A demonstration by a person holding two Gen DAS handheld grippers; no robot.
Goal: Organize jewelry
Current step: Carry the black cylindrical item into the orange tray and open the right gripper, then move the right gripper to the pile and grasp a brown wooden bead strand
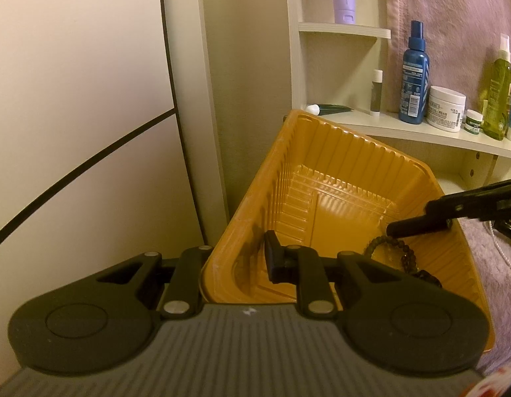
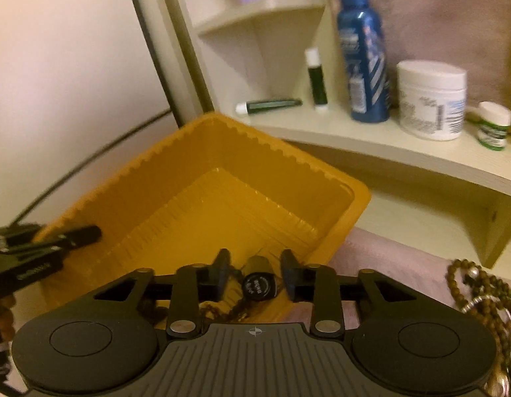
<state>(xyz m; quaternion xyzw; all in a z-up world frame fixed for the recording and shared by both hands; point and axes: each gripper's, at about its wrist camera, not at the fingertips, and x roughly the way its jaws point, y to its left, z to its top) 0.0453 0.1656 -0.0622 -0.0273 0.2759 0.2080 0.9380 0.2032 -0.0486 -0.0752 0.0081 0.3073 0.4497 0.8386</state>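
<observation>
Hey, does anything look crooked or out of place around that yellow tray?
Yes. The yellow tray is tipped up, its near wall pinched by the left gripper. On the shelf, one small green tube lies flat while its twin stands upright. More beaded jewelry lies outside the tray.

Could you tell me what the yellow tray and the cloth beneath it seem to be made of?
The yellow tray looks like thin moulded plastic, semi-glossy: its walls are ribbed and catch soft highlights. The cloth under it looks like a plush pinkish towel or fleece, matte, with a fuzzy nap visible beside the tray.
</observation>
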